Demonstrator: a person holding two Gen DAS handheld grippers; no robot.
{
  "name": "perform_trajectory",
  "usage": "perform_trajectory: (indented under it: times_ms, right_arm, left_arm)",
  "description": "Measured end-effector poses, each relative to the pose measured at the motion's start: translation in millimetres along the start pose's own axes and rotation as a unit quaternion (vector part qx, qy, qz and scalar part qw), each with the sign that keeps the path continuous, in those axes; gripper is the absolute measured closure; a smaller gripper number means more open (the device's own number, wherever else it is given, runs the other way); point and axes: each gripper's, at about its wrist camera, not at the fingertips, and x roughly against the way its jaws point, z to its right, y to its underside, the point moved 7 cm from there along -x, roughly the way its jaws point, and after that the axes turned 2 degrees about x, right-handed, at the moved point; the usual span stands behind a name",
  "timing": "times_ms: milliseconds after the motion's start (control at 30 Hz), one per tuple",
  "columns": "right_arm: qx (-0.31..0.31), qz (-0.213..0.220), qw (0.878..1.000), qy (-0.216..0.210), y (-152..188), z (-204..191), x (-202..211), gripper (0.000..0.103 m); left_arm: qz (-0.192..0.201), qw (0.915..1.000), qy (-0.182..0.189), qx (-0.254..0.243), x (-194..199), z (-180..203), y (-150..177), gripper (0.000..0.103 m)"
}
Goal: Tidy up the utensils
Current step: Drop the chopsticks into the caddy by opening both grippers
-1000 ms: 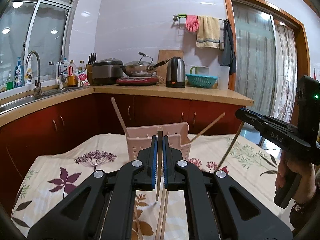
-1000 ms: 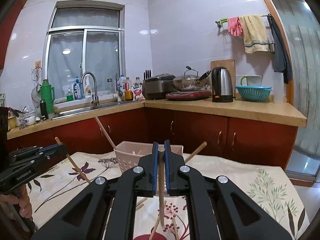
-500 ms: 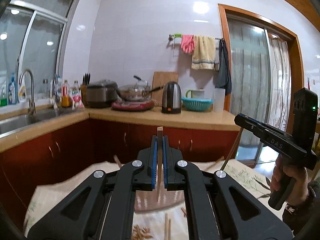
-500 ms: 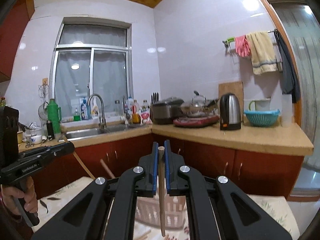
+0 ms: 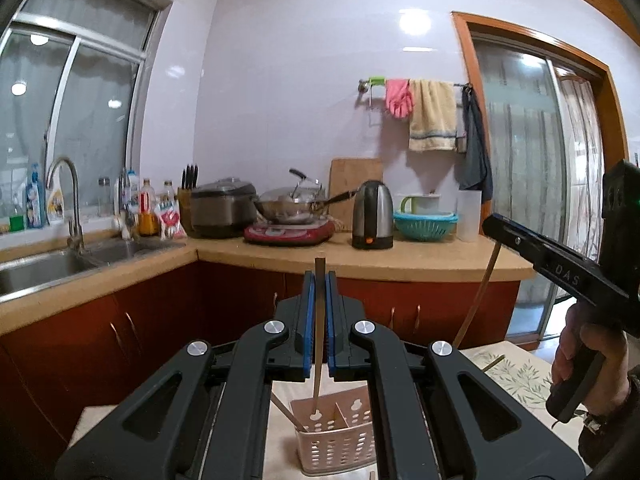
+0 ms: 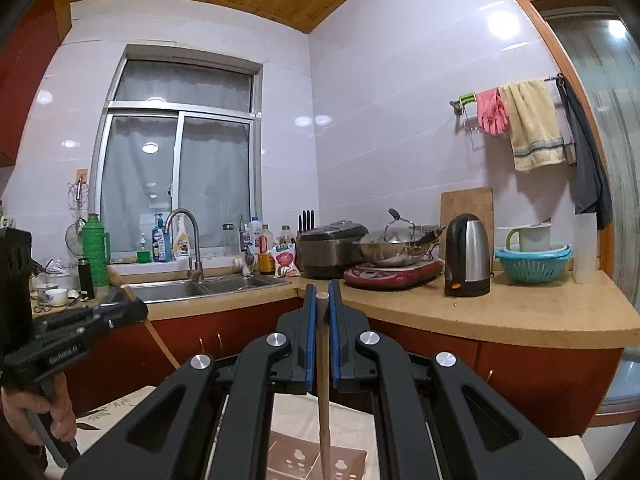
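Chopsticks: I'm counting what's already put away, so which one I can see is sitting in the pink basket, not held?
The slanted chopstick leaning in the pink basket, left compartment. The other two hang upright, clamped in the left gripper and right gripper.

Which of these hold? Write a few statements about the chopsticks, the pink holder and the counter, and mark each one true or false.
1. The left hand-held gripper is shut on a chopstick. True.
2. The right hand-held gripper is open and holds nothing. False: it is shut on a chopstick.
3. The pink utensil holder lies below the left hand-held gripper. True.
4. The pink utensil holder has no chopstick in it. False: one leans in its left compartment.
5. The kettle stands in the sink. False: it stands on the counter.
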Motion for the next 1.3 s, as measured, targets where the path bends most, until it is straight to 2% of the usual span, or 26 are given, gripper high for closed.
perform_trajectory:
  times_ms: [233, 333, 367, 400, 433, 467, 500, 600, 700, 833, 967, 1133, 1300]
  right_arm:
    - [-0.017, -0.044, 0.999, 0.002, 48.5, 6.1, -27.4, 0.096]
    - [-0.019, -0.066, 0.998, 0.004, 64.5, 7.2, -33.1, 0.096]
    - [-0.021, -0.074, 0.997, 0.008, 71.2, 8.3, -33.2, 0.096]
    - [-0.021, -0.077, 0.997, 0.01, 73.8, 8.7, -33.2, 0.089]
    - [-0.022, -0.08, 0.997, 0.013, 76.1, 9.2, -31.8, 0.082]
    - [-0.022, -0.08, 0.996, 0.015, 76.8, 9.5, -30.8, 0.065]
    - [-0.021, -0.078, 0.997, 0.021, 77.0, 10.4, -28.0, 0.055]
    - [-0.006, -0.075, 0.997, 0.034, 74.2, 7.7, -18.1, 0.051]
    - [0.002, -0.073, 0.996, 0.042, 69.6, 3.9, -5.4, 0.044]
    - [0.004, -0.069, 0.996, 0.049, 66.0, -2.8, 18.3, 0.041]
    - [0.011, -0.083, 0.995, 0.051, 77.3, -15.2, 45.0, 0.04]
    - [0.006, -0.116, 0.992, 0.051, 112.4, -29.4, 75.6, 0.04]
    - [-0.01, -0.164, 0.985, 0.059, 166.9, -38.4, 107.7, 0.04]
  left_arm:
    - [-0.053, 0.9985, 0.007, 0.011, -34.7, -1.7, 47.8, 0.097]
    - [-0.069, 0.9974, 0.01, 0.014, -40.9, -3.2, 62.3, 0.083]
    - [-0.072, 0.9972, 0.009, 0.015, -41.0, -3.3, 66.5, 0.072]
    - [-0.073, 0.9972, 0.006, 0.016, -40.1, -3.9, 70.6, 0.062]
    - [-0.073, 0.9971, 0.004, 0.017, -39.1, -4.7, 72.7, 0.059]
    - [-0.075, 0.997, 0.004, 0.019, -38.1, -5.1, 75.1, 0.057]
    - [-0.078, 0.9967, 0.003, 0.02, -37.3, -5.1, 77.2, 0.054]
    - [-0.082, 0.9964, -0.003, 0.02, -31.0, -6.3, 81.7, 0.043]
    - [-0.083, 0.9964, -0.006, 0.017, -18.1, -4.7, 85.1, 0.038]
    - [-0.079, 0.9968, -0.016, 0.005, 1.9, -1.8, 90.1, 0.034]
    - [-0.071, 0.997, -0.028, -0.007, 28.9, 2.4, 100.8, 0.031]
    - [-0.083, 0.9958, -0.036, -0.007, 56.7, 4.2, 124.3, 0.029]
    - [-0.095, 0.9941, -0.052, -0.003, 85.3, 4.1, 152.8, 0.027]
